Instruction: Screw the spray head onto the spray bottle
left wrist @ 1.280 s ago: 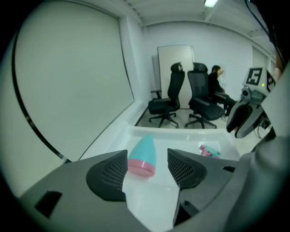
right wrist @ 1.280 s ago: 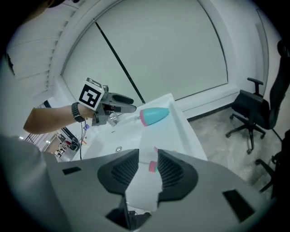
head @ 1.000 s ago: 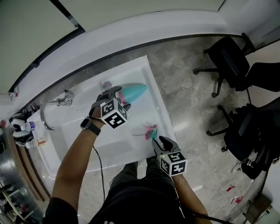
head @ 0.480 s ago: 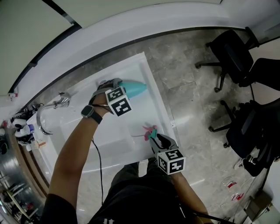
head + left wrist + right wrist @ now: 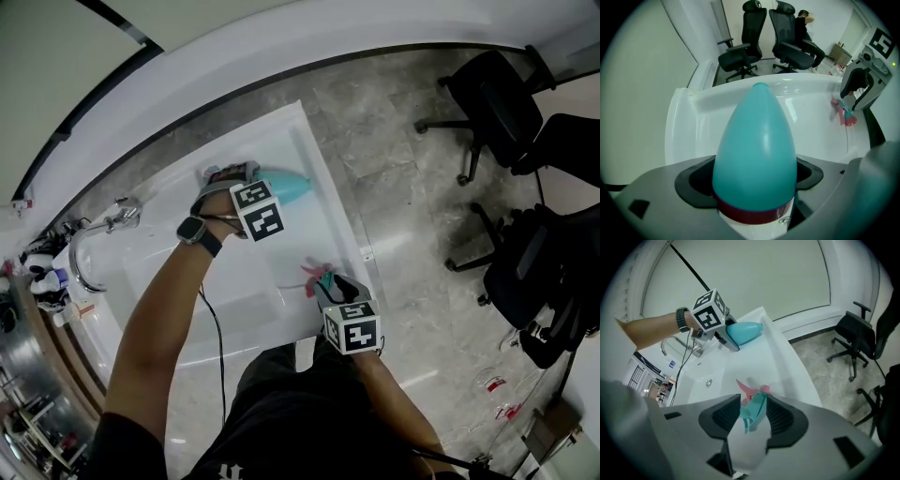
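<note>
Both grippers sit lower in the basin (image 5: pixel 248 286) than a second ago. The left gripper (image 5: pixel 754 180) has carried the bottle (image 5: pixel 757 136) toward the far edge, and its teal tip points at the right edge. Its jaws have just been opening and now stand wide apart, one on either side of the bottle's broad end (no squeeze that I can see).

The right gripper (image 5: pixel 753 417), by the near right corner, has also just been opening its jaws. They stand partly apart with the spray head (image 5: pixel 314 277) loose between them.

In the head view the left marker cube (image 5: pixel 258 210) covers much of the bottle, and the right gripper hides part of the spray head. The bottle's neck is cut off at the bottom of the left gripper view. I cannot tell whether the bottle rests on the basin floor.
</note>
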{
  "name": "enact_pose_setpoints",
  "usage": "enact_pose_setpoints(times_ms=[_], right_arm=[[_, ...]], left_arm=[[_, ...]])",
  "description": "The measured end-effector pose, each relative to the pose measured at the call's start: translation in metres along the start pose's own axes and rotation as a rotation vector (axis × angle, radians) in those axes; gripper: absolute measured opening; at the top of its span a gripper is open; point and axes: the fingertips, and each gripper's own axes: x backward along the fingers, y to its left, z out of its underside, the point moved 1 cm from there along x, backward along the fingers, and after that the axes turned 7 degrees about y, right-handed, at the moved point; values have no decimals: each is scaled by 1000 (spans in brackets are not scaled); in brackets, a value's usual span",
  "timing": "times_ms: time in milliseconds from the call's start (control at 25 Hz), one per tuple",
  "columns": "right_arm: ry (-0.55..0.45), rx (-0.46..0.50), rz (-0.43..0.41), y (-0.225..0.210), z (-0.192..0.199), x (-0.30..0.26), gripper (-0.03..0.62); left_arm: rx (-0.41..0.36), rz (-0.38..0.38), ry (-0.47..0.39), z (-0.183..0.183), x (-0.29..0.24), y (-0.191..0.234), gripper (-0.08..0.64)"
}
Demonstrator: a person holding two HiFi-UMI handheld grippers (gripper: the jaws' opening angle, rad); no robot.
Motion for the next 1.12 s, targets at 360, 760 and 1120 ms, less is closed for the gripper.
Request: enact_pose_setpoints(times_ms=[360, 760, 1120], right_arm=[[117, 47, 162, -10, -4, -21, 215], [133, 117, 150, -11, -1, -17, 186], [104, 132, 96, -5, -3, 3, 185]], left_arm=[[-12, -6, 50, -1, -1, -1, 430], [1, -13, -10, -1, 0, -2, 433], [66, -16, -91, 19, 4, -15, 433]])
